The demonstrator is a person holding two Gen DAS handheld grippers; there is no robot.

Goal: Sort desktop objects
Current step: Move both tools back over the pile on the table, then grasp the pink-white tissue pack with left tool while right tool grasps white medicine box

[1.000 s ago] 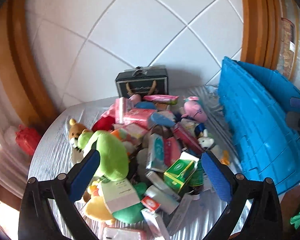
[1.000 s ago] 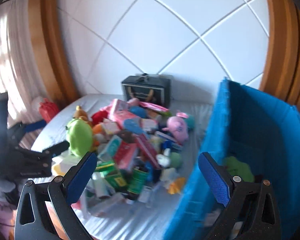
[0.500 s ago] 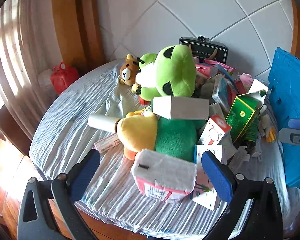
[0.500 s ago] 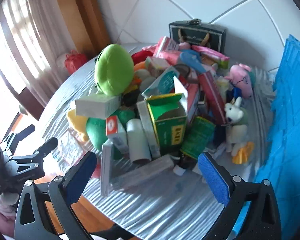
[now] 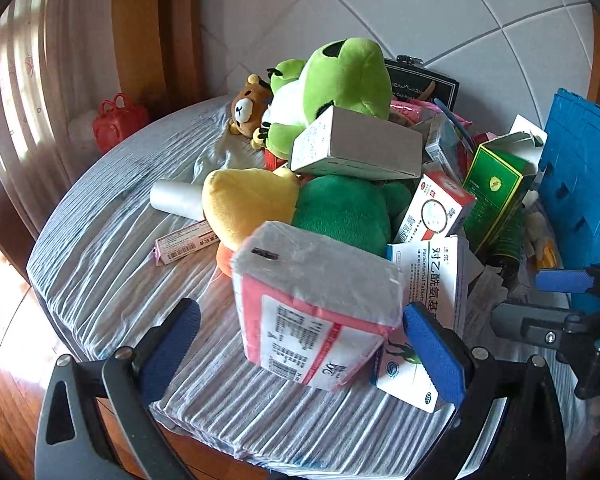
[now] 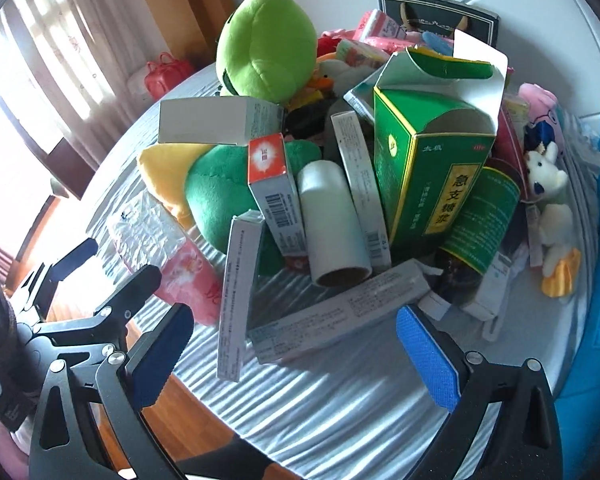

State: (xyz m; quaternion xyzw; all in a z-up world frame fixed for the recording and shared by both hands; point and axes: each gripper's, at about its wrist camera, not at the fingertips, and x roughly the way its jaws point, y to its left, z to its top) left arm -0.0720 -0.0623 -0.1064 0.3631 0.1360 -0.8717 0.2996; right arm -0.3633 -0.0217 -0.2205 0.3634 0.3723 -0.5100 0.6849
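Right at the table's near edge, the left gripper (image 5: 300,344) hangs spread wide with nothing in it, its blue pads either side of a pink-and-white tissue pack (image 5: 316,308) that lies nearest the person. The pad at 3 o'clock sits just beside the pack's corner; whether it touches I cannot tell. The right gripper (image 6: 296,344) is likewise wide open and empty, with a long grey carton (image 6: 340,316) lying flat just ahead of it, between its pads.

A little further in, at 12 o'clock from the right gripper, a white roll (image 6: 332,220) and an opened green medicine box (image 6: 432,160) lean into the heap. Behind the tissue pack rest a dark green and yellow plush (image 5: 300,208), then a grey box (image 5: 356,148) perched on top, then the big frog plush (image 5: 336,80). The blue crate (image 5: 580,176) stands at 3 o'clock on the striped tablecloth (image 5: 112,240).

The tissue pack looks the likely first pick. It is soft, so I would centre the pads on its short sides and close gently, then lift straight up. The paracetamol box (image 5: 440,280) leans against it and could tip or drag along.
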